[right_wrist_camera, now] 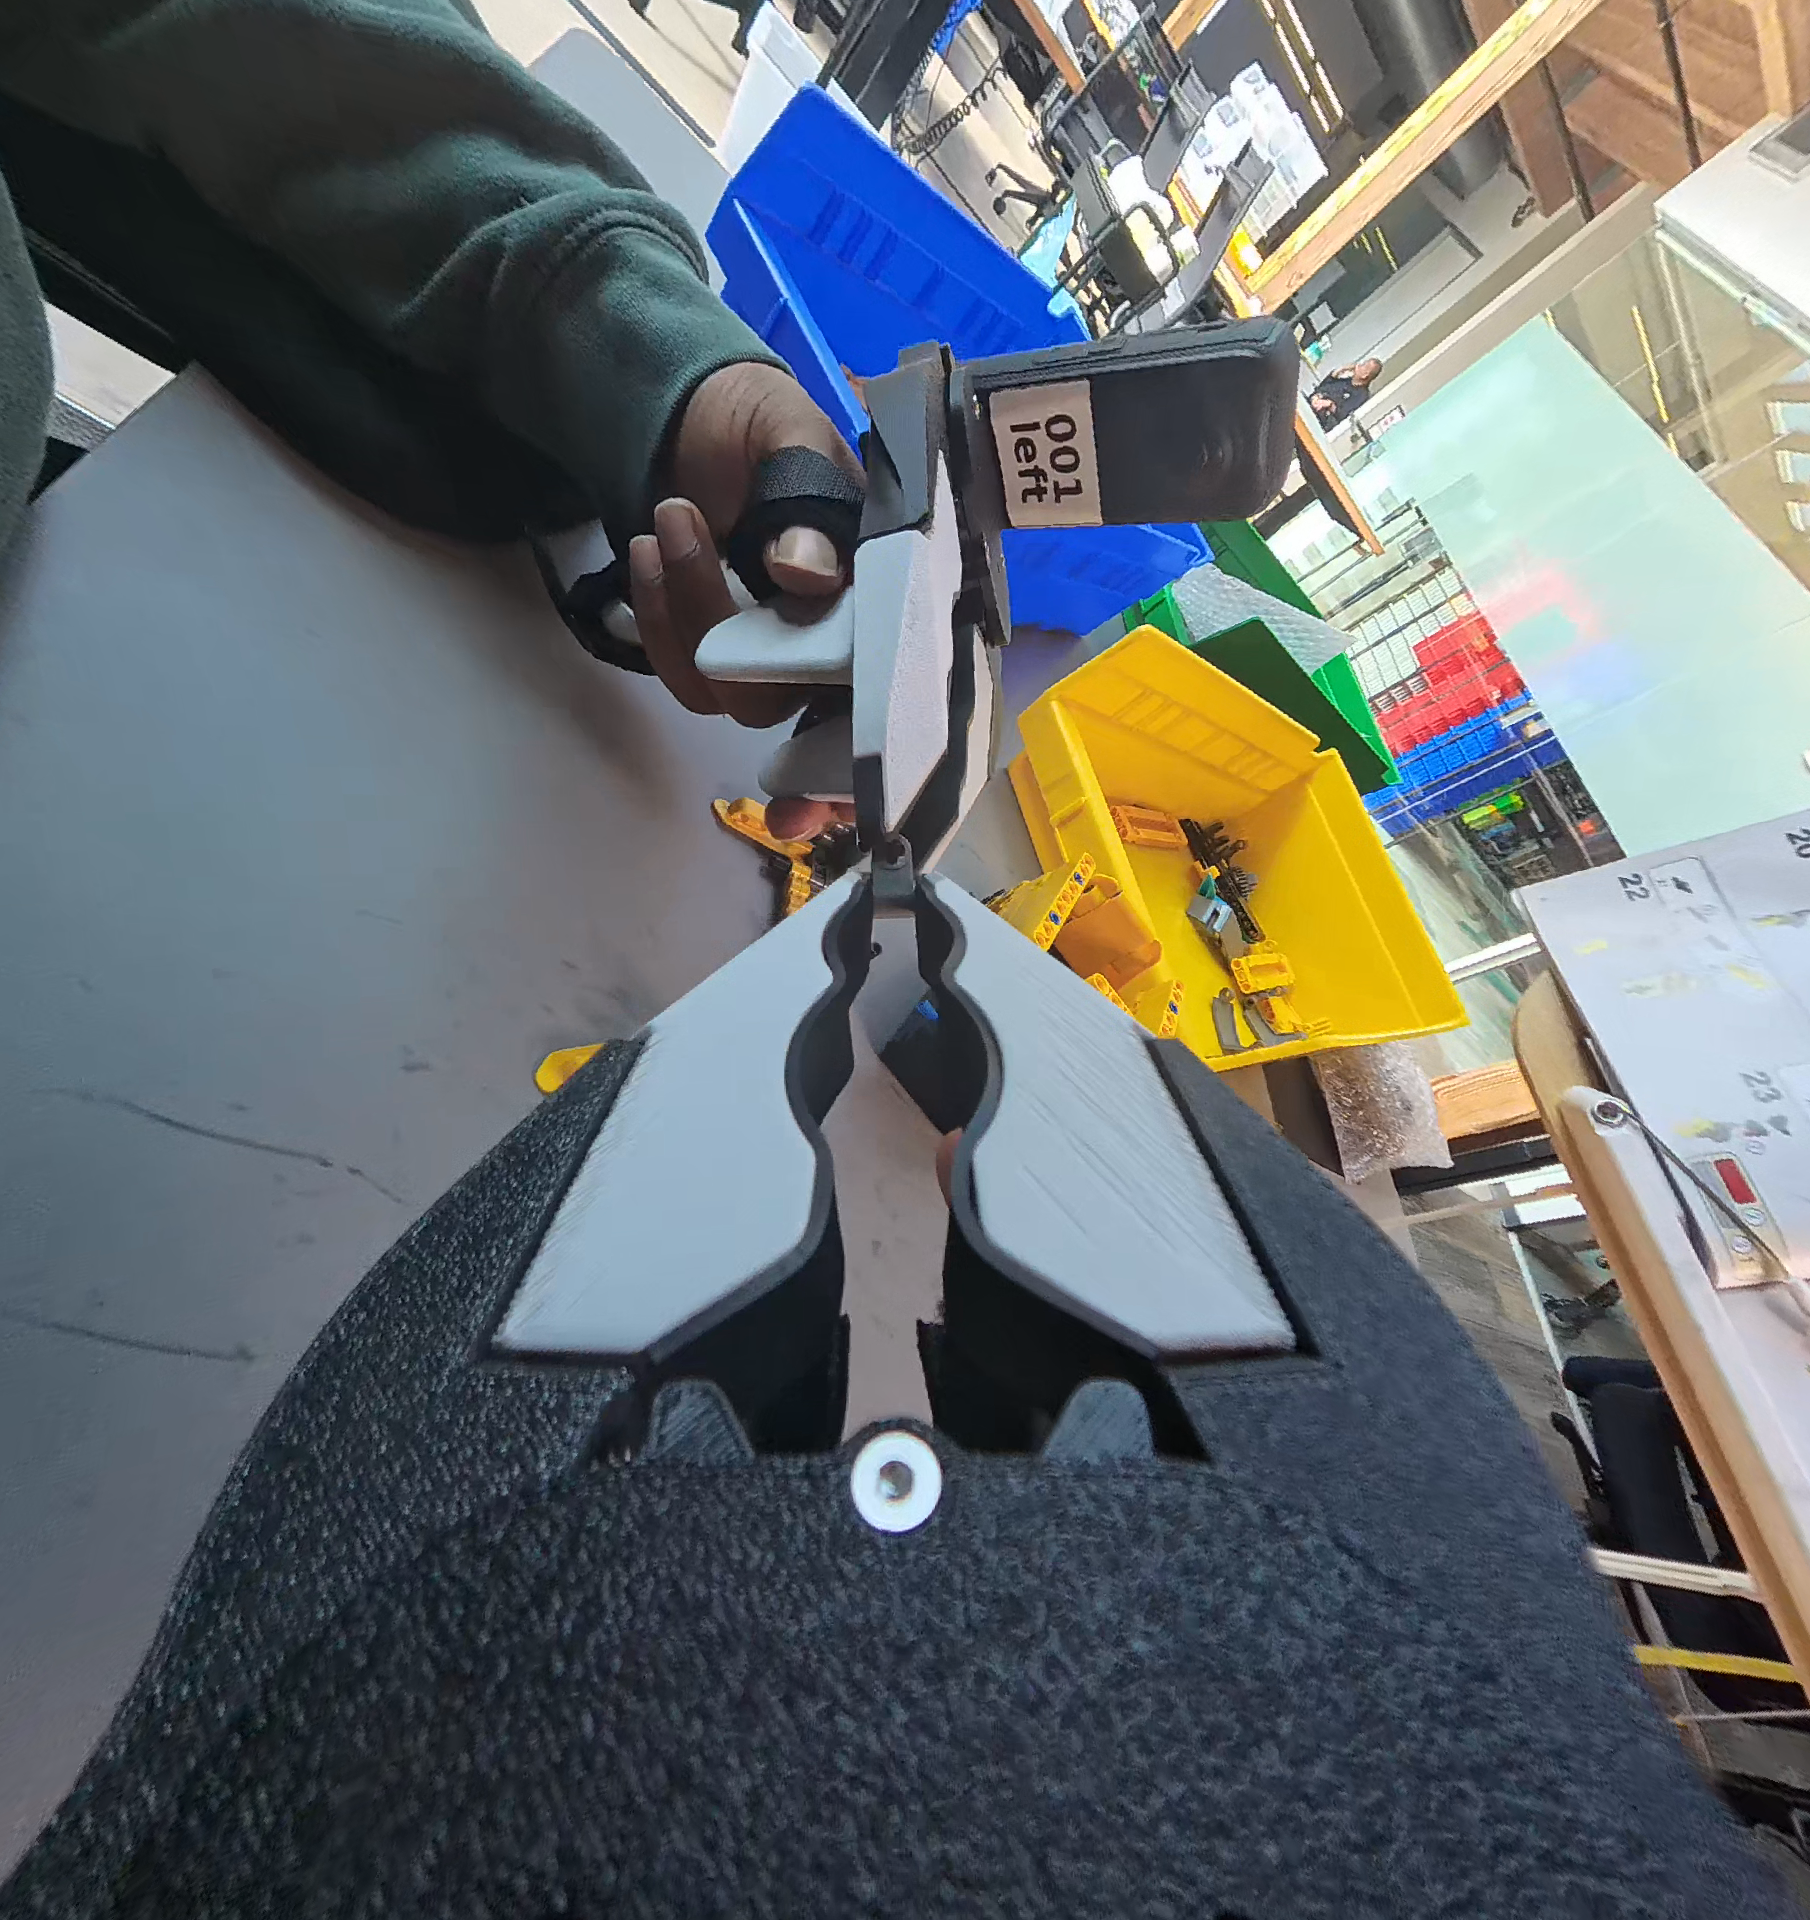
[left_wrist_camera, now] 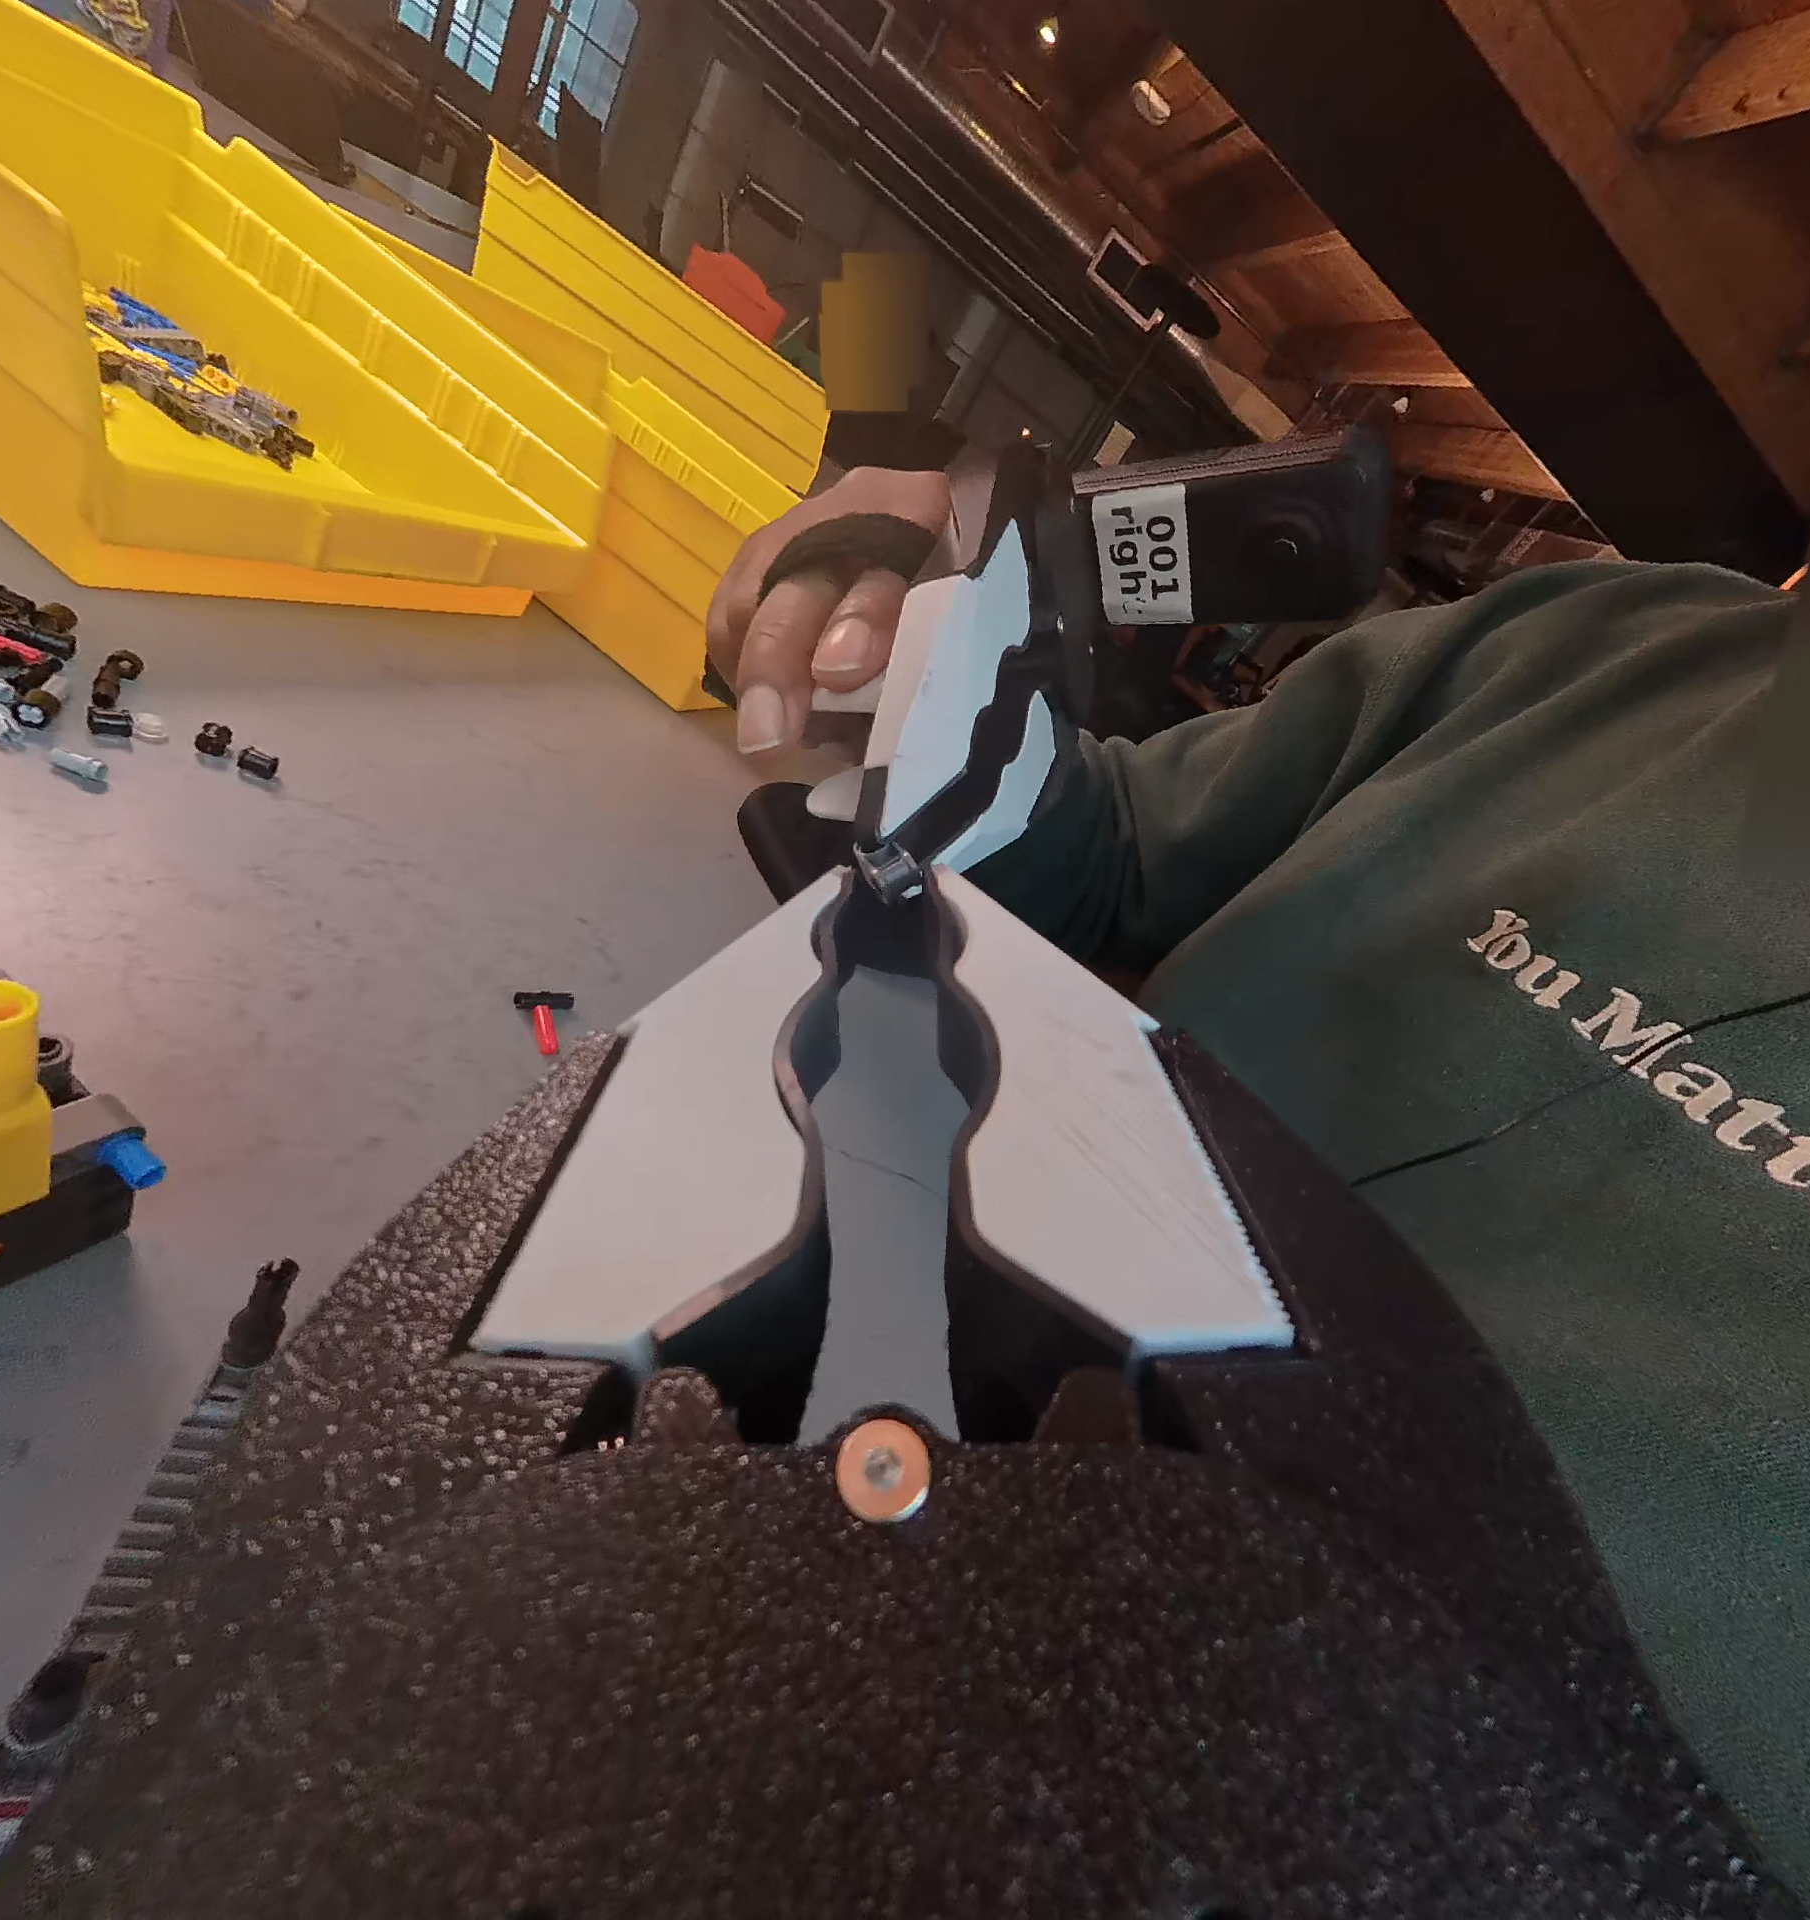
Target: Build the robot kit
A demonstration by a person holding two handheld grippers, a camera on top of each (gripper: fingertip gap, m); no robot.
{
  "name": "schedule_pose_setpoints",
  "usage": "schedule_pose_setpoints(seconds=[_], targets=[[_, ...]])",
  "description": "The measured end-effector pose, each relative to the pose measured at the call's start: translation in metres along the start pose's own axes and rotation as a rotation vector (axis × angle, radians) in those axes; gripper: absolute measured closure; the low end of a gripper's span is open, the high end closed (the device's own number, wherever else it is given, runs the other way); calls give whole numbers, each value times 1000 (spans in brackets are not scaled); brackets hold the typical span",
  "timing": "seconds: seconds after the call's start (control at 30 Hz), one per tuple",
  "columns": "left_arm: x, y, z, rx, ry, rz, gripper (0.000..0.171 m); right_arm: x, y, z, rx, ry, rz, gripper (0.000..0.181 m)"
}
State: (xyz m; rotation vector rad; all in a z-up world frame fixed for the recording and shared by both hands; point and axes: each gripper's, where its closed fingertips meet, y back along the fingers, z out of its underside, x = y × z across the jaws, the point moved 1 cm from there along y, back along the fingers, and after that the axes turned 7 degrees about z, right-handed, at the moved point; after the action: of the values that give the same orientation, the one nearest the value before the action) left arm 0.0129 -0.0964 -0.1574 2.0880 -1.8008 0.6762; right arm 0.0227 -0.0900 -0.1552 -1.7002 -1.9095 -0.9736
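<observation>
Meanwhile, above the grey tabletop (left_wrist_camera: pixel 381 894), both the left hand-held gripper (left_wrist_camera: pixel 888 896) and right hand-held gripper (right_wrist_camera: pixel 893 891) pinch one small grey connector (left_wrist_camera: pixel 888 871), tips meeting

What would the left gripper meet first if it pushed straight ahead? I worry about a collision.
Probably the right gripper, tip to tip with the left gripper around a small grey piece; who holds it is unclear.

Small grey connector piece (left_wrist_camera: pixel 888 871) pinched between both tool tips

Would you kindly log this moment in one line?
left gripper: shut on small grey piece | right gripper: shut on same piece | tips meeting above table
</observation>
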Motion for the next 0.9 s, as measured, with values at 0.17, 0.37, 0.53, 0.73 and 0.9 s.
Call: schedule_pose_setpoints(seconds=[0.17, 0.37, 0.53, 0.73, 0.9], targets=[[-2, 0, 0, -4, -8, -17, 163, 1, -1, 2, -9, 28, 23, 174], [-9, 6, -15, 87, -79, -106, 164, 20, -6, 8, 5, -162, 112, 170], [-12, 18, -35, 224, -96, -144, 164, 32, -14, 7, 22, -321, 197, 166], [-12, 22, -46, 346, -41, -112, 165, 40, -25, 2, 30, -398, 292, 164], [-12, 23, -48, 386, -8, -95, 165, 51, -23, 2, 30, -419, 377, 164]])
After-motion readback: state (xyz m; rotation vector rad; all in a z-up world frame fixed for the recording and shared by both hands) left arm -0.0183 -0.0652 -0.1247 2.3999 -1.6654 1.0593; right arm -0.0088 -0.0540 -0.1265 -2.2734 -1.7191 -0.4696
